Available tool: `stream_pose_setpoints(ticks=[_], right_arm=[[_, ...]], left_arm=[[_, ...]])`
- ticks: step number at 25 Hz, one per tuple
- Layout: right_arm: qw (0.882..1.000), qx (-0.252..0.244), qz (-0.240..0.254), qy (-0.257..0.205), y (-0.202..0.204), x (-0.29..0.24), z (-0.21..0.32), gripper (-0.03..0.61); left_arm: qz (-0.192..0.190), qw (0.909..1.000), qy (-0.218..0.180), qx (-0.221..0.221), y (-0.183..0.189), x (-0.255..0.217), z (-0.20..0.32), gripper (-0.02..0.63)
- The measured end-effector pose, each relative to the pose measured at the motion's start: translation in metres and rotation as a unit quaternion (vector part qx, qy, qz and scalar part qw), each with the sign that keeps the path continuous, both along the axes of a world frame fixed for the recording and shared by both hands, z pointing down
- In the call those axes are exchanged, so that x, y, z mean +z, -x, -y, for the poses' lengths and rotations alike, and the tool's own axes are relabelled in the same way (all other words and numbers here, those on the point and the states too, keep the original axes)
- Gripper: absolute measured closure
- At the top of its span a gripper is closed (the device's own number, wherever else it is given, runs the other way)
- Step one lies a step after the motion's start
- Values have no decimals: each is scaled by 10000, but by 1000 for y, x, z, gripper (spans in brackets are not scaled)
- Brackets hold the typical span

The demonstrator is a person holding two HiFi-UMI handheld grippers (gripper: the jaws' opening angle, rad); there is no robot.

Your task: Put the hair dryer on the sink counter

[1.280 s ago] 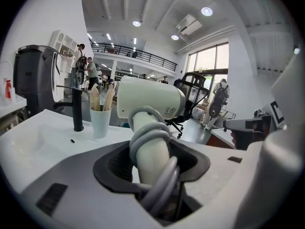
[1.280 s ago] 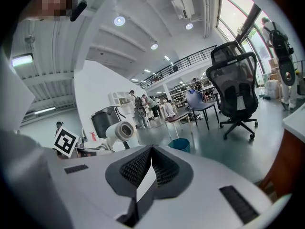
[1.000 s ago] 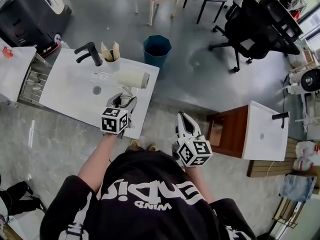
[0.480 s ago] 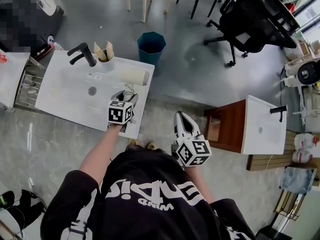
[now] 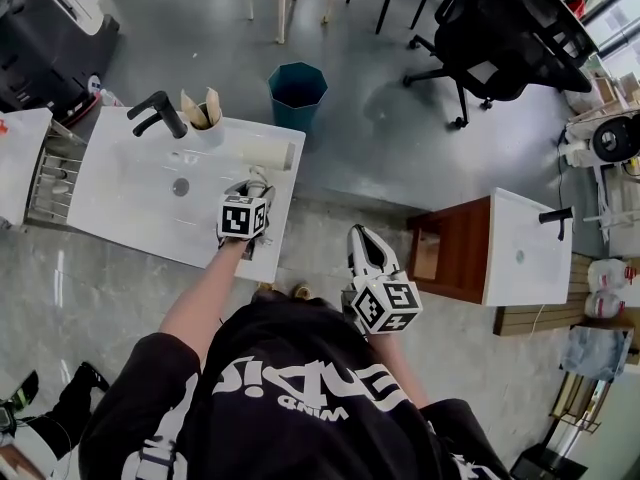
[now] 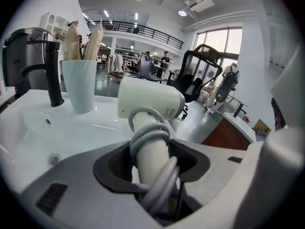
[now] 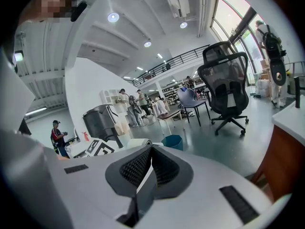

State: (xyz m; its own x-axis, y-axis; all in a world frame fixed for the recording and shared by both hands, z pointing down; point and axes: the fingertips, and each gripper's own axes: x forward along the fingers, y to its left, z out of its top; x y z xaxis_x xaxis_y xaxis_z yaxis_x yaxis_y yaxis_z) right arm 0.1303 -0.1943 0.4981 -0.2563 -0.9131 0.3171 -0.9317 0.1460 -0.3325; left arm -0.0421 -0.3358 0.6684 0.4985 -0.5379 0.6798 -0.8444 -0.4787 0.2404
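The cream hair dryer (image 5: 265, 155) hangs low over the right end of the white sink counter (image 5: 130, 203). Whether it touches the top I cannot tell. My left gripper (image 5: 256, 183) is shut on its handle. In the left gripper view the hair dryer (image 6: 150, 99) points right, its handle wound with grey cord and clamped between the black pads of the left gripper (image 6: 151, 163). My right gripper (image 5: 364, 240) hovers beside my body, off the counter. In its own view the right gripper (image 7: 151, 163) has its pads together, shut on nothing.
A black faucet (image 5: 160, 113) and a white cup (image 5: 205, 118) with wooden utensils stand at the counter's back, with the drain (image 5: 181, 186) in the basin. A teal bin (image 5: 297, 90) stands behind. A dish rack (image 5: 50, 173) is left, a second sink cabinet (image 5: 530, 248) right, an office chair (image 5: 510, 33) beyond.
My left gripper has sunk toward the counter with the hair dryer in it and edged forward over the top. The right gripper has stayed where it was.
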Motion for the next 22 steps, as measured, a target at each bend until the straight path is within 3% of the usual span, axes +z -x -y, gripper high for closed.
stream_pose_setpoints(ticks=[22], right_arm=[[9993, 274, 141, 223, -5, 17, 2, 554]], left_arm=[[473, 9978, 457, 105, -9, 16, 9, 393]])
